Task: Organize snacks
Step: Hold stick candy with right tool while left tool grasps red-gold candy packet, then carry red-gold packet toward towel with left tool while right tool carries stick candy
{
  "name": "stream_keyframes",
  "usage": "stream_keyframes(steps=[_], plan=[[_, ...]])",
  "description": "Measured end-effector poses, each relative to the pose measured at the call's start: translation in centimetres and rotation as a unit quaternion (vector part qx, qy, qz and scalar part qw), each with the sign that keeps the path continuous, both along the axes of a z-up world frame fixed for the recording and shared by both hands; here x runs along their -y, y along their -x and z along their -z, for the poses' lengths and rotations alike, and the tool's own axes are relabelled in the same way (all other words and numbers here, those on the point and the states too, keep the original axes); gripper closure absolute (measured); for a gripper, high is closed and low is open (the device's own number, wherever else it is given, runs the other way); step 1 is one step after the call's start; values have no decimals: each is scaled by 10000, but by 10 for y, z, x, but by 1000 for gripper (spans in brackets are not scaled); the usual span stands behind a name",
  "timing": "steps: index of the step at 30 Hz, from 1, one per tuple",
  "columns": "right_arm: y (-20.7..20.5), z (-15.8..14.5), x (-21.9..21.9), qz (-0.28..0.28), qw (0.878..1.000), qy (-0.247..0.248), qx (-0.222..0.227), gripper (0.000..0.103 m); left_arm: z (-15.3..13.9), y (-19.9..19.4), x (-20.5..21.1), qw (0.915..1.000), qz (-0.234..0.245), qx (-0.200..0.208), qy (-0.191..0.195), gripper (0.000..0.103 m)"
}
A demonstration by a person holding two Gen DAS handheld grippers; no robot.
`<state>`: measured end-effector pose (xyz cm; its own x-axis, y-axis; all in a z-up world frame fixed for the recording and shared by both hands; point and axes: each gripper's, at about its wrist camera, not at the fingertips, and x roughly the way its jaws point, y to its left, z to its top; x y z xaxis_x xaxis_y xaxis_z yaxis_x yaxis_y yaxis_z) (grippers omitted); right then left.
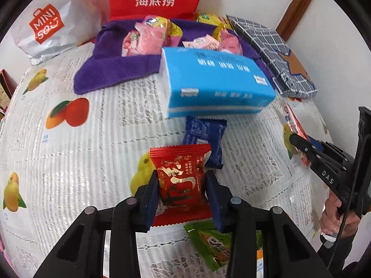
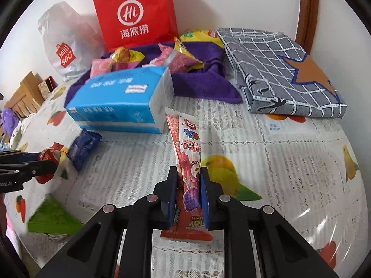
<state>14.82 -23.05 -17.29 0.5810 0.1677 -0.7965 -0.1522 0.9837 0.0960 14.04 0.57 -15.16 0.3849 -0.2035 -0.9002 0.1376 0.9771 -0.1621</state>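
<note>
**Both grippers loaded, crinkly wrappers everywhere**

So we've got the left gripper (image 1: 182, 185) pinching a red foil snack packet (image 1: 180, 180) across its middle, pads pressed in on both sides, just above the fruit-print tablecloth (image 1: 69, 162). A dark blue packet (image 1: 206, 139) lies right behind it and a green one (image 1: 211, 247) underneath. The right gripper (image 2: 189, 183) is clamped tight on a long red-and-white candy stick pack (image 2: 185, 162), gripped on its lower half so the top sticks up.

We'd guess both are light, soft and slippery film: squeeze too near an edge and it slides out. The middle of the pillow packet is a good hold. The stick may flop, being held low.

More snacks sit on the purple towel (image 2: 197, 85) behind the blue tissue pack (image 2: 120, 99).
</note>
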Motion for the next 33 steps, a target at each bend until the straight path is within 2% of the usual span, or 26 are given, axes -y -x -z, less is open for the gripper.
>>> stream_keyframes(steps=[8,16,23,33], plan=[[-3,-31,-1,170,9996,-172,135,85,-29,-10,-8,9996,-22,252,132,67],[-19,-78,-11,129,9983,-285,495,85,-65,-35,-2,9980,84,597,174,67],[-47,-106,-24,30,9967,-449,681,85,-91,-60,-3,9961,90,860,165,67],[-102,-128,-38,75,9962,-352,794,85,-115,-106,-13,9938,18,1108,108,67]])
